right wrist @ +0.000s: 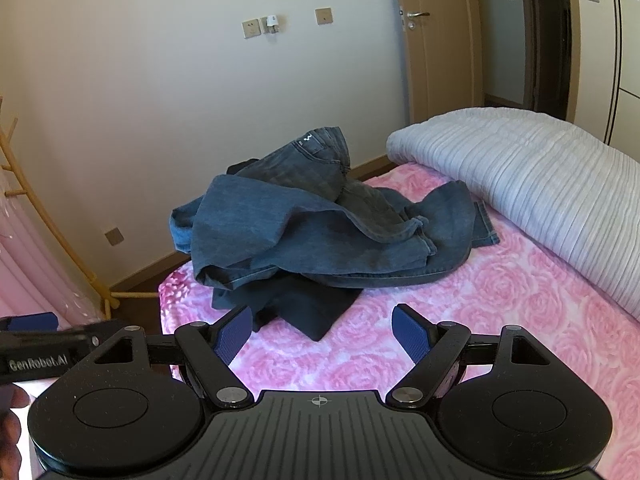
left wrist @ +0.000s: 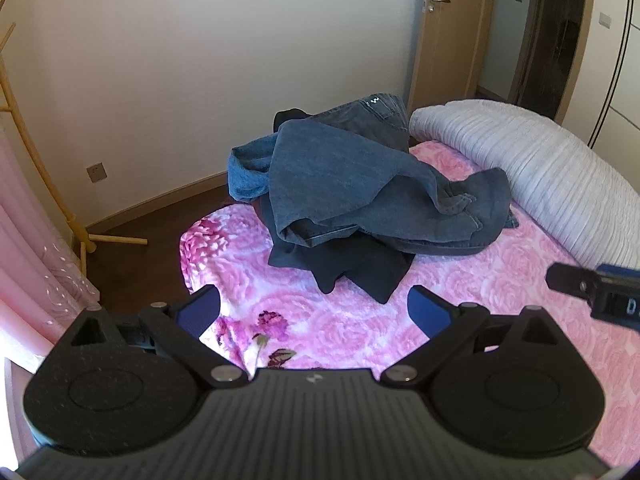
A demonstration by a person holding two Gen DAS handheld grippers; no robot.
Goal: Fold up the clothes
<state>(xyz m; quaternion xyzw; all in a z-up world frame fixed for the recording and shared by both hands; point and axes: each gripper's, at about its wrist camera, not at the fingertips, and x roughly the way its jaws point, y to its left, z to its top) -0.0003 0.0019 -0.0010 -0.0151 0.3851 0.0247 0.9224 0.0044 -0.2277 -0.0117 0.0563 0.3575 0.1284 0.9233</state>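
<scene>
Near the far left corner of the bed (left wrist: 460, 340) sits the jeans pile (left wrist: 360, 184), left gripper (left wrist: 314, 312) and right gripper (right wrist: 322, 336) both spread wide, probably lining up a grab.

— How many garments do we count in the pile?
— We count two pairs of blue jeans (right wrist: 320, 232) and one dark garment (right wrist: 304, 308).
— Grippers?
— Two: the left gripper (left wrist: 314, 312) and right gripper (right wrist: 322, 334).
</scene>
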